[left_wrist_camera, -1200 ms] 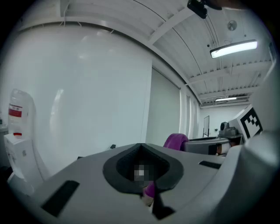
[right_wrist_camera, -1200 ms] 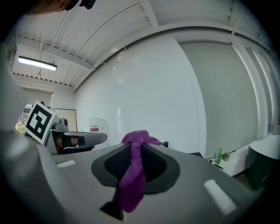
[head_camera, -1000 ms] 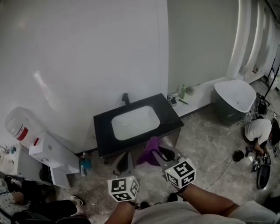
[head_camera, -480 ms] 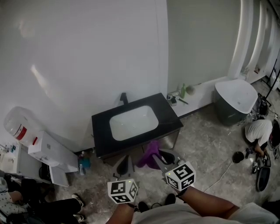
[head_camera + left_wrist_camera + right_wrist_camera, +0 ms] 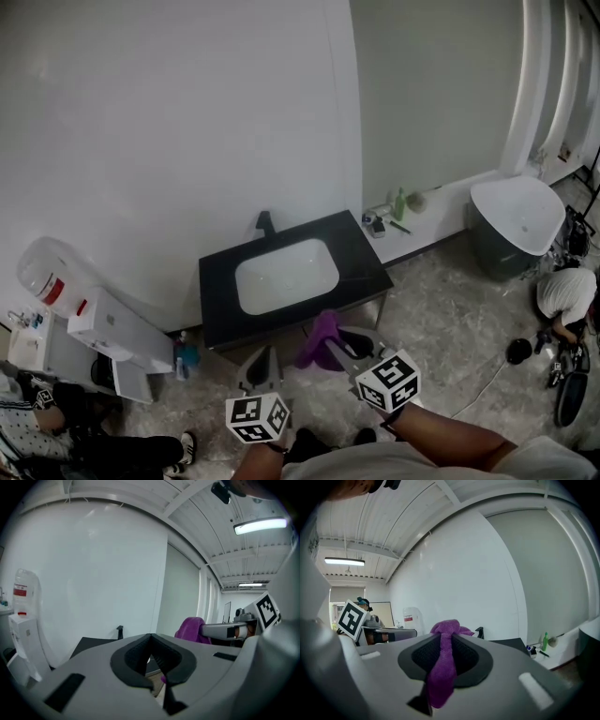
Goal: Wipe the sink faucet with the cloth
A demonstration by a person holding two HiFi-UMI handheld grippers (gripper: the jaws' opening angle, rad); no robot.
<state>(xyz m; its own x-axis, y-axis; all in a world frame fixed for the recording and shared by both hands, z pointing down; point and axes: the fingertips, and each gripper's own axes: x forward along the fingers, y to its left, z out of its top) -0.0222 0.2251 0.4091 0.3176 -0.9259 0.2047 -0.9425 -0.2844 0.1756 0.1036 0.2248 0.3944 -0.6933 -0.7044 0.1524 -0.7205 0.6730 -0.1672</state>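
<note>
No brand or wording can be read anywhere. A red label (image 5: pixel 53 290) is seen on the big clear water jug (image 5: pixel 42 267) at the left, but its print is too small to make out. Only black-and-white square patterns are carried on the marker cubes (image 5: pixel 258 417) of the two tongs.

The right tongs (image 5: pixel 339 339) are held out from a bare forearm (image 5: pixel 450 439) that enters from the lower right, and they are pointed up and left towards the table (image 5: pixel 366 262). Their jaws are clenched on the purple cloth (image 5: pixel 319 339). In the right gripper view the cloth is seen pinched between the two dark pads (image 5: pixel 424 656), bunched above the tips and hanging down in a strip below them.

The left tongs (image 5: pixel 263 354) are held just left of the right ones, with only the wrist shown at the bottom edge, and they are pointed towards the table's front edge. In the left gripper view their jaws are seen pressed together at the tips, with nothing caught between them.

Both tongs are held over the floor (image 5: pixel 441 309) in front of the black table, short of it. The white sink (image 5: pixel 286 275) is set in the tabletop. The dark faucet (image 5: pixel 265 223) stands at the sink's back edge against the wall, well apart from the cloth. A green bottle (image 5: pixel 400 203) is seen on the ledge to the right of the table, and a person (image 5: pixel 565 295) is crouched on the floor at the far right.
</note>
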